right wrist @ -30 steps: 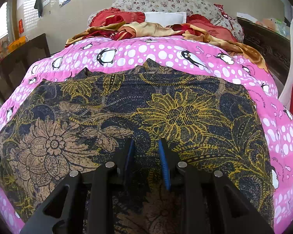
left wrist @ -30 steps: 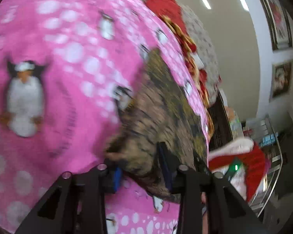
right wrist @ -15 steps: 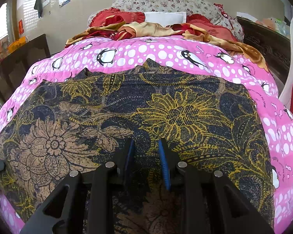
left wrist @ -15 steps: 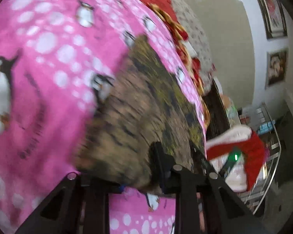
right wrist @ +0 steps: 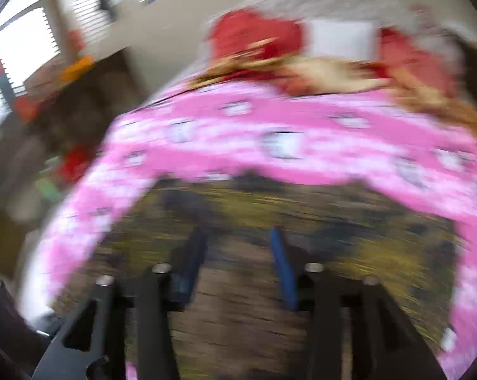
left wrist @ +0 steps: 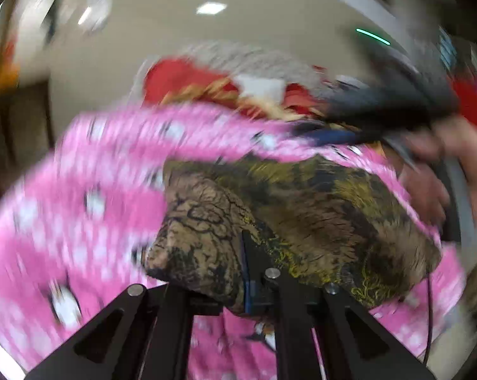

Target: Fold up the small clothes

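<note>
Left tongs (left wrist: 213, 272) clamped on floral cloth (left wrist: 301, 215) corner, frame centre; rest trails right over the pink bed (left wrist: 80, 190). Right tongs (right wrist: 238, 253) parted, empty, above cloth, lower centre.

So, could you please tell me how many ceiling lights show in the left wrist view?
2: one ceiling light near the top centre, a second light as a blurred streak further left. Motion blur may hide others.

Both wrist views look close across the pink bedspread (left wrist: 80, 221) toward the pillows (right wrist: 339, 41).
</note>
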`<state>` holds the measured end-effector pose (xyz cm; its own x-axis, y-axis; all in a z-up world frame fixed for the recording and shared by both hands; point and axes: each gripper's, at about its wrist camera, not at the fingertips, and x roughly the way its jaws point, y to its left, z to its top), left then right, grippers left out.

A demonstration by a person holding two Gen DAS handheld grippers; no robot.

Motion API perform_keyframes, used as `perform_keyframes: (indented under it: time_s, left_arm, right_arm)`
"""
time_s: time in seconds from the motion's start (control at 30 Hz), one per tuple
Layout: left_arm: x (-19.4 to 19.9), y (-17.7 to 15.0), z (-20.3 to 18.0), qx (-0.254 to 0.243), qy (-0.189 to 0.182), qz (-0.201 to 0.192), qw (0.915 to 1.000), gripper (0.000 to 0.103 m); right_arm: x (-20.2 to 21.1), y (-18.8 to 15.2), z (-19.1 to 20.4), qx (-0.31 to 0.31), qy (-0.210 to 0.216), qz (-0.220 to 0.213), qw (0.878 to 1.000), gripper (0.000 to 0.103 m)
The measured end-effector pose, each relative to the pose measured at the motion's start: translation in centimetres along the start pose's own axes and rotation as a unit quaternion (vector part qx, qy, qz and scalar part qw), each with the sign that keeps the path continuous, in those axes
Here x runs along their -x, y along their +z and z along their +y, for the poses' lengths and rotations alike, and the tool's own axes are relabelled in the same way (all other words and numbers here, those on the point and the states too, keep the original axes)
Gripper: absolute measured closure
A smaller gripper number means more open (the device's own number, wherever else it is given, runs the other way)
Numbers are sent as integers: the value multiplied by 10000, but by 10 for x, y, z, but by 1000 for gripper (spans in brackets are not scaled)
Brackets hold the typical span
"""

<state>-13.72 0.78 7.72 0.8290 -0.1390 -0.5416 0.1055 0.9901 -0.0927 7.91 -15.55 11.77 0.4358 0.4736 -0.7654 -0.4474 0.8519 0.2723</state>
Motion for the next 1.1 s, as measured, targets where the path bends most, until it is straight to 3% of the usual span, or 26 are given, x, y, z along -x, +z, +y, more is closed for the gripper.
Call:
perform_keyframes:
  time_s: [0.07,0.17,0.3,0.4,0.5,0.57,0.8,0.83,0.87,0.93,1.1]
  left_arm:
    - [1,8,-19,-495,-74,-195,9986,95]
    - [-4,17,-31,-762,-195,-284,9965,95]
    - [-15,28,-41,-841,-289,-227,9958,95]
    - [-19,33,-52,-975,-428,-206,9941,95]
    - [-21,35,-61,-970,-545,-202,9936,95]
    - [-23,36,-63,-929,-620,-172,9936,95]
    - [-20,35,-66,-821,-793,-74,9934,95]
    - [-20,35,-64,-748,-817,-48,9938,95]
    - [-19,35,-62,-701,-825,-38,9941,95]
    - [-18,34,-58,-575,-889,2,9944,95]
    - [-28,43,-44,367,-1489,597,9864,96]
  right_arm:
    - [-24,20,19,112,536,334,9979,41]
    - [-51,40,35,220,1063,723,9915,41]
    - [-78,77,52,405,898,1229,9875,41]
    - [-96,95,76,881,419,1848,9779,39]
    - [-115,95,96,1488,-49,2505,9566,39]
    - [-119,90,101,1771,-257,2692,9463,39]
    - [-144,83,108,2386,-951,2785,9255,39]
    - [-149,80,107,2390,-1043,2828,9230,45]
    - [-151,79,104,2375,-1117,2847,9220,58]
    - [-148,78,98,2307,-1009,2834,9253,74]
    - [-114,87,59,1819,-801,2373,9509,79]
